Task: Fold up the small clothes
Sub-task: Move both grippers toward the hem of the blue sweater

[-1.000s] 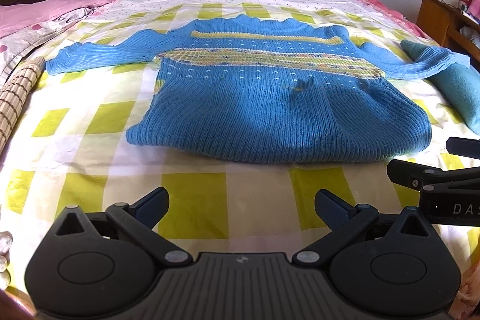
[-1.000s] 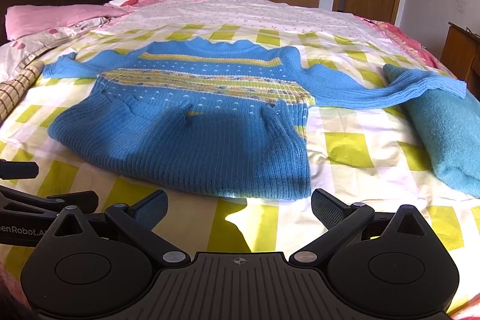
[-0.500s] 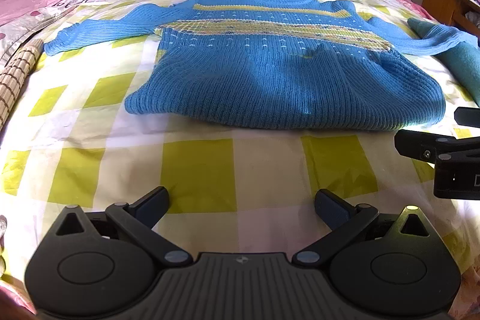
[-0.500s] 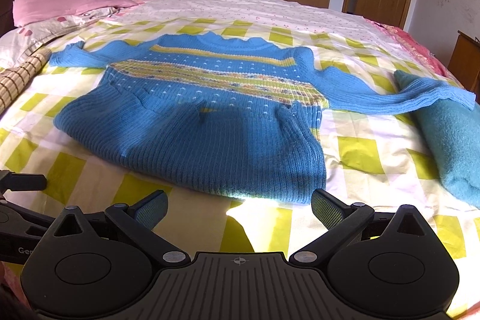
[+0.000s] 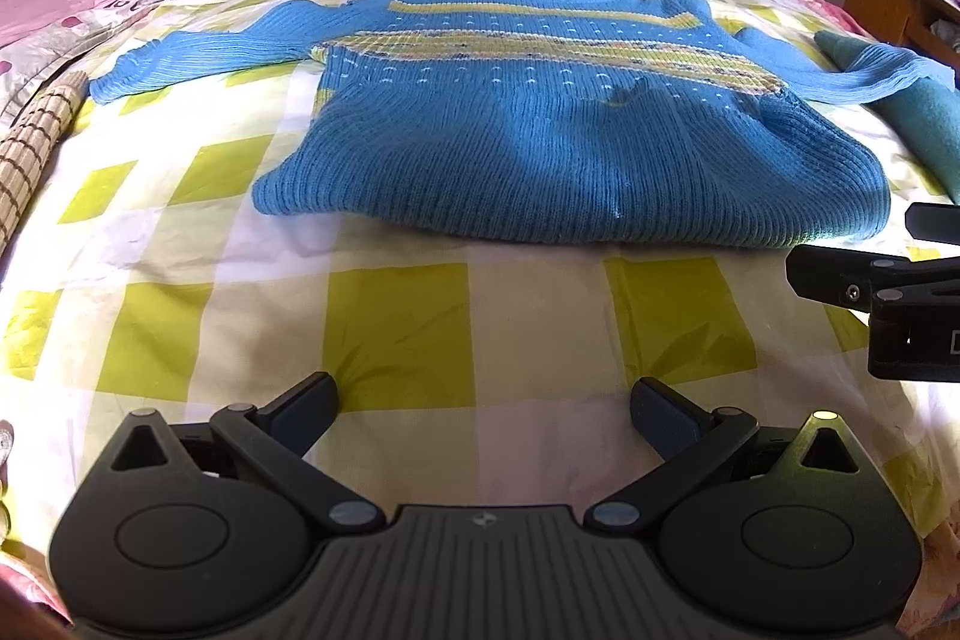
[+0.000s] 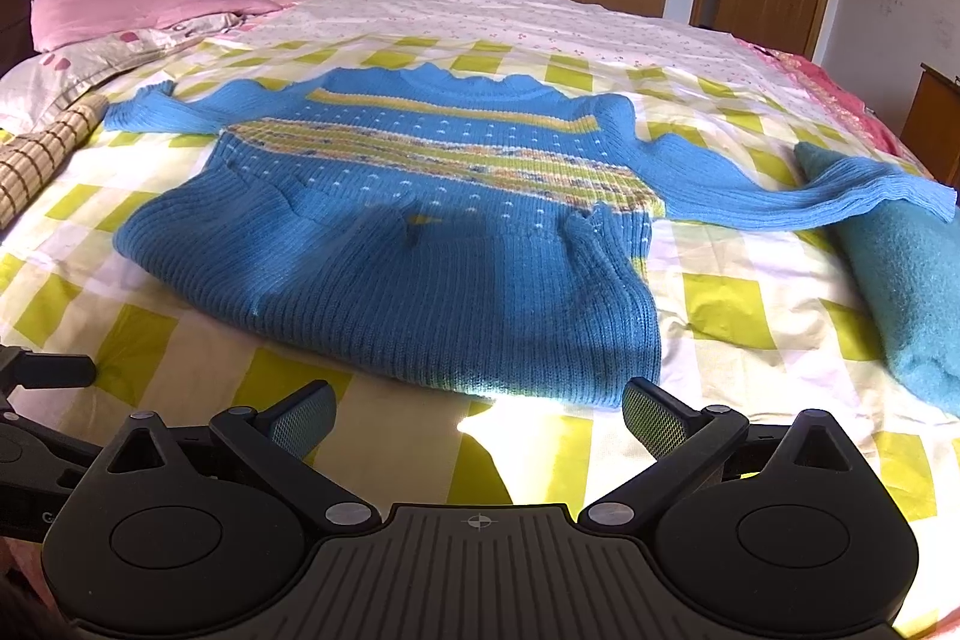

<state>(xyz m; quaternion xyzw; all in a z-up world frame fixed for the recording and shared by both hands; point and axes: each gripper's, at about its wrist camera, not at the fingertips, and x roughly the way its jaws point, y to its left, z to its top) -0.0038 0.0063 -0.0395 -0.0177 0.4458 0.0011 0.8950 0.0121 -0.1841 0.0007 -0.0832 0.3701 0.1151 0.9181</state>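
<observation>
Bed (image 5: 396,322), checked sheet. Left tongs (image 5: 483,409) and right tongs (image 6: 479,415) wide open, empty, just short of sweater (image 6: 420,244) hem. Sweater flat ahead, sleeves sideways; right tongs nearer the hem corner.

Only cut-off letters show on each neighbouring tool (a "D", a "G").

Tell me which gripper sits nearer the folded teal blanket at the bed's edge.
Right. The right gripper hovers open near the blue knitted sweater's hem corner, with the folded teal blanket just to its right. The left gripper, open too, sits farther left, the right one between it and the blanket.
</observation>
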